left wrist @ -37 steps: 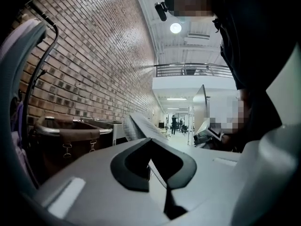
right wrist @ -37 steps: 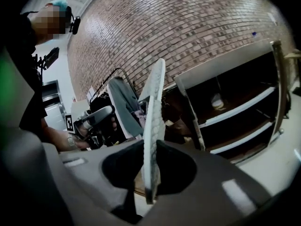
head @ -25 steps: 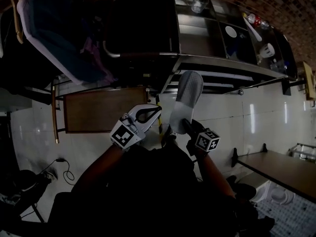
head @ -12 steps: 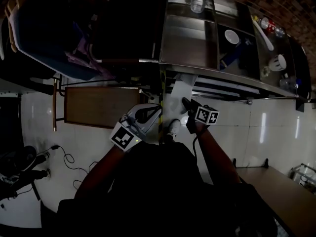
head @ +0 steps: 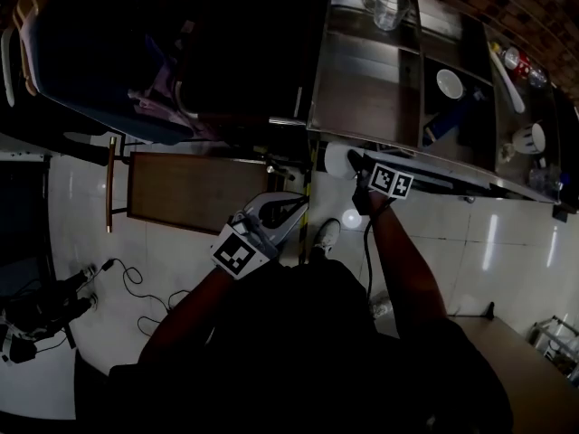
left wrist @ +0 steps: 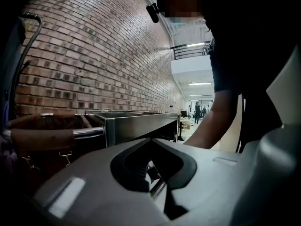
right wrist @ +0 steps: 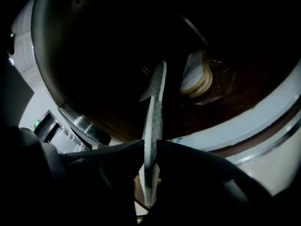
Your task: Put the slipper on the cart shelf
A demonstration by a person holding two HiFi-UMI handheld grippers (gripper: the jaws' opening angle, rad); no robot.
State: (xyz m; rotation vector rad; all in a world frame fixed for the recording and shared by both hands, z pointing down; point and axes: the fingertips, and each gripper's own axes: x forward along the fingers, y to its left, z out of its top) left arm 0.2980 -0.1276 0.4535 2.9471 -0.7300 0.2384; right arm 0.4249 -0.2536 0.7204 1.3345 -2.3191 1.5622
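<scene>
While the right claw [right wrist: 149, 146] pinches the slipper [right wrist: 155, 102] at the cart shelf [right wrist: 244, 98], release remains; the left claw [left wrist: 151, 144] sits pressed together, empty.

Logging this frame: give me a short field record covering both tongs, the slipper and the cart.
left tongs: shut, nothing held, low in front of the person
right tongs: shut on the slipper, pinching its sole edge-on
slipper: pale, held on edge, pushed in under the cart's steel top
cart: stainless steel; a glass jug and a bowl stand on top
task status: slipper at the shelf, not yet released
</scene>
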